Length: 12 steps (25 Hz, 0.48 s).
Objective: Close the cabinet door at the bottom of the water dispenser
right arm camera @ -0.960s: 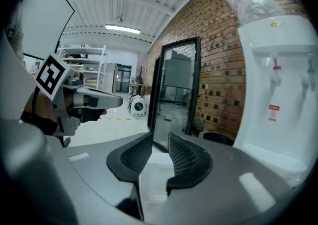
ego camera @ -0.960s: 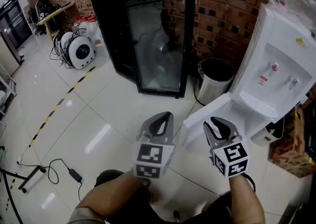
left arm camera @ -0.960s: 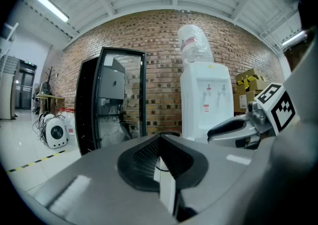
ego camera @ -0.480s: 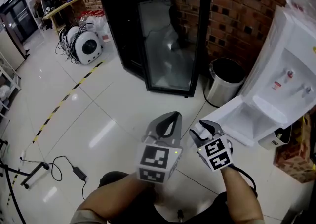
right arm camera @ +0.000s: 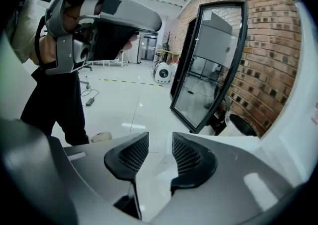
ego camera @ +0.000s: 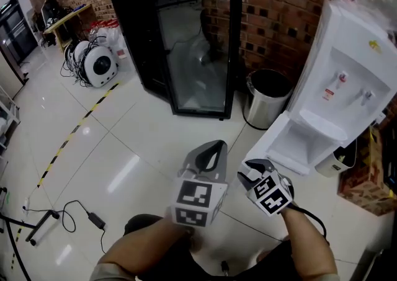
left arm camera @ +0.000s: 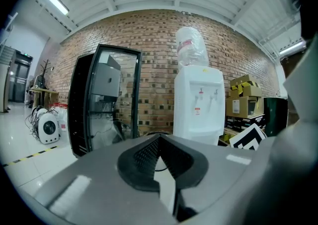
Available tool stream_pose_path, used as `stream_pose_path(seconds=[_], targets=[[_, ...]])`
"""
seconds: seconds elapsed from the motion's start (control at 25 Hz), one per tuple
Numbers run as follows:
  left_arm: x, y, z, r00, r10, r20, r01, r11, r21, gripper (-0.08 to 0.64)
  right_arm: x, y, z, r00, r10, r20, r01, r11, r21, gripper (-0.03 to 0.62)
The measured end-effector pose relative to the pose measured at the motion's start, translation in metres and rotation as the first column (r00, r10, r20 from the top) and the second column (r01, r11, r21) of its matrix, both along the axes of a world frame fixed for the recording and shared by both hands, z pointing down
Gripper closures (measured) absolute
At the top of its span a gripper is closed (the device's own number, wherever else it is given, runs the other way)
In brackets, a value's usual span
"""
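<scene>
Here the right gripper [ego camera: 251, 169], jaws parted but just narrowing on nothing, is hovering just beside the open cabinet door's [ego camera: 276, 143] near edge.

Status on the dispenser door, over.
Left gripper shut, empty. Right gripper jaws apart, just been closing, nothing clamped. Cabinet door hangs open. Trash bin close behind it.

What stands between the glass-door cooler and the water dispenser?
A round metal bin stands between the glass-door cooler and the water dispenser, close beside the dispenser; the head view shows it plainly.
</scene>
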<state>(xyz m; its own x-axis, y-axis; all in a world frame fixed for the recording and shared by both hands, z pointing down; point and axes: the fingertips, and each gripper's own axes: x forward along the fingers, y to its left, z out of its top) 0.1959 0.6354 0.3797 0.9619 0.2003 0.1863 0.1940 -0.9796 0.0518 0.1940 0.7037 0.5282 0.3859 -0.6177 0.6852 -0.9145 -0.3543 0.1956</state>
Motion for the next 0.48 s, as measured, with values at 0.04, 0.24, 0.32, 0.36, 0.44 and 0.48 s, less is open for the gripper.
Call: stream_pose_path(seconds=[0.04, 0.24, 0.32, 0.36, 0.44, 0.48], targets=[[-0.003, 0.007, -0.002, 1.000, 0.011, 0.002, -0.011, 1.000, -0.008, 0.560, -0.004, 0.009, -0.001, 1.000, 0.002, 0.002, -0.002, 1.000, -0.013, 0.435], [-0.018, 0.047, -0.017, 0.998, 0.060, -0.022, -0.061, 0.997, -0.038, 0.560, -0.018, 0.062, -0.003, 0.998, 0.067, 0.020, -0.066, 0.996, -0.061, 0.451], [-0.023, 0.063, -0.019, 0.997, 0.074, -0.026, -0.076, 0.996, -0.052, 0.560, -0.020, 0.088, -0.002, 0.993, 0.114, 0.027, -0.112, 0.991, -0.075, 0.465], [-0.026, 0.071, -0.019, 0.996, 0.081, -0.027, -0.083, 0.995, -0.057, 0.560, -0.020, 0.102, -0.002, 0.990, 0.140, 0.029, -0.137, 0.987, -0.079, 0.471], [-0.031, 0.086, -0.021, 0.995, 0.095, -0.026, -0.096, 0.993, -0.065, 0.560, -0.017, 0.129, -0.002, 0.981, 0.191, 0.035, -0.188, 0.979, -0.084, 0.492], [-0.033, 0.092, -0.022, 0.995, 0.100, -0.026, -0.102, 0.993, -0.066, 0.560, -0.016, 0.141, -0.002, 0.976, 0.215, 0.044, -0.210, 0.974, -0.085, 0.509]])
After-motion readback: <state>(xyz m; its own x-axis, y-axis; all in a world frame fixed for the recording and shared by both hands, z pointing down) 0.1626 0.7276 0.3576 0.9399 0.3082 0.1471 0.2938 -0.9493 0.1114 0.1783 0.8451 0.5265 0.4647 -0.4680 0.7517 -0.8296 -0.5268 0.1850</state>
